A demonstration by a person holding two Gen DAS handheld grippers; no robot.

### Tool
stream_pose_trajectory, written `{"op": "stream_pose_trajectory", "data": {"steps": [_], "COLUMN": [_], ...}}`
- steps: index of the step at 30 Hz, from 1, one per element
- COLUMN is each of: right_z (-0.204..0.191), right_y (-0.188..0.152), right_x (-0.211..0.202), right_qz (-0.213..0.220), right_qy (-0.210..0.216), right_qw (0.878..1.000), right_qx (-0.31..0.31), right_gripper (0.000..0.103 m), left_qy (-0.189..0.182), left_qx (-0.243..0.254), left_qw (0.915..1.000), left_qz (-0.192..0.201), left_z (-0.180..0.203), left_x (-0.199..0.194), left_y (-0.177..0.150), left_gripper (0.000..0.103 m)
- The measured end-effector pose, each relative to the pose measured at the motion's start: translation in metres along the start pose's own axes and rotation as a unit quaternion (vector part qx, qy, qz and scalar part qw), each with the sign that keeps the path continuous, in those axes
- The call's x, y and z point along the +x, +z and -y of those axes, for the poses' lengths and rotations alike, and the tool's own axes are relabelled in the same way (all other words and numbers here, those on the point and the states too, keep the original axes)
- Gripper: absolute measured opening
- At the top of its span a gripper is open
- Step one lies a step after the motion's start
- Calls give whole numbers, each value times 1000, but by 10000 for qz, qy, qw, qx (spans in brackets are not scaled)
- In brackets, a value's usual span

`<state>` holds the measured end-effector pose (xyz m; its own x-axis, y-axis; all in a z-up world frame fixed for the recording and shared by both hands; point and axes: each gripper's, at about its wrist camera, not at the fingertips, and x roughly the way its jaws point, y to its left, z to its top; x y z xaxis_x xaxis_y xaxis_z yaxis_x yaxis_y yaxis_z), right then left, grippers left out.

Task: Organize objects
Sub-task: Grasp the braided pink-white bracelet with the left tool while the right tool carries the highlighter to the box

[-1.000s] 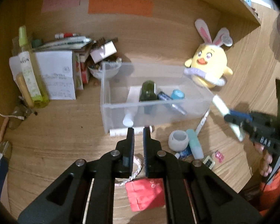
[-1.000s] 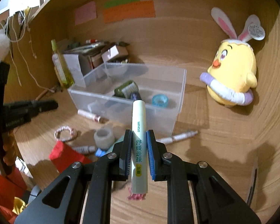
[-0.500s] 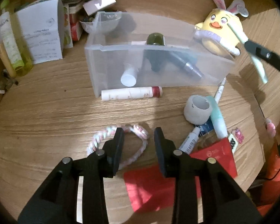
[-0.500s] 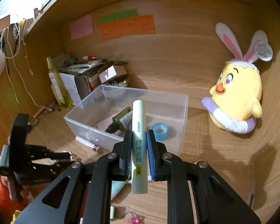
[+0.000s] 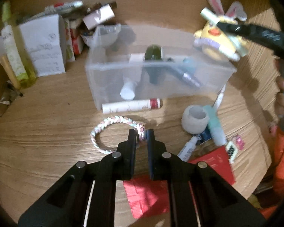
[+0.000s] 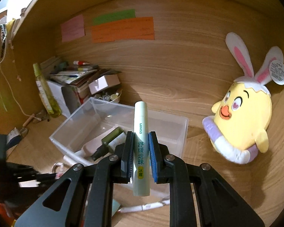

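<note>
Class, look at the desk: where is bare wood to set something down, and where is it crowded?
Free: the wood between the yellow bottle, clear bin and braided bracelet. Crowded: right of the bracelet, around the grey cup, markers and red paper.

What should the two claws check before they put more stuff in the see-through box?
1. Right claw grips the pale green Miniso tube: ok.
2. Tube is over the clear plastic box: cannot tell.
3. Box has room left: ok, bare floor shows.
4. Left claw has closed on the pink, white and blue braided bracelet: ok, the braid sits between the fingers.
5. Bracelet is lifted off the wooden desk: not ok.
6. Yellow bunny-eared chick plush is clear of the box: ok.
</note>
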<state>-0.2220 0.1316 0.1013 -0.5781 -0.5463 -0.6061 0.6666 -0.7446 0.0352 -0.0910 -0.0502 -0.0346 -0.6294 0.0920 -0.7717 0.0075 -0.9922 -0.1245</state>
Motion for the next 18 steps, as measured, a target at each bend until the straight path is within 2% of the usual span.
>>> {"op": "stream_pose_trajectory", "data": {"steps": [6, 11, 14, 18], "right_z": [2, 2, 0, -4], "right_y": [6, -1, -5, -11], "right_x": [21, 45, 58, 72], "right_qz": [-177, -477, -685, -865], "right_qy": [-67, -18, -5, -30], "right_qw": [9998, 9989, 9976, 9962], "right_qx": [-33, -2, -21, -106], "right_gripper": [14, 14, 14, 14], "left_qy": [1, 8, 12, -62], "left_qx": [-92, -12, 29, 68], "left_qw": [9977, 9937, 9929, 9947], "left_qz": [677, 1119, 1186, 1021], "left_z": [3, 7, 10, 15], "left_x": [-50, -73, -70, -48], "left_y": [15, 38, 55, 74], "left_gripper": [10, 10, 10, 10]}}
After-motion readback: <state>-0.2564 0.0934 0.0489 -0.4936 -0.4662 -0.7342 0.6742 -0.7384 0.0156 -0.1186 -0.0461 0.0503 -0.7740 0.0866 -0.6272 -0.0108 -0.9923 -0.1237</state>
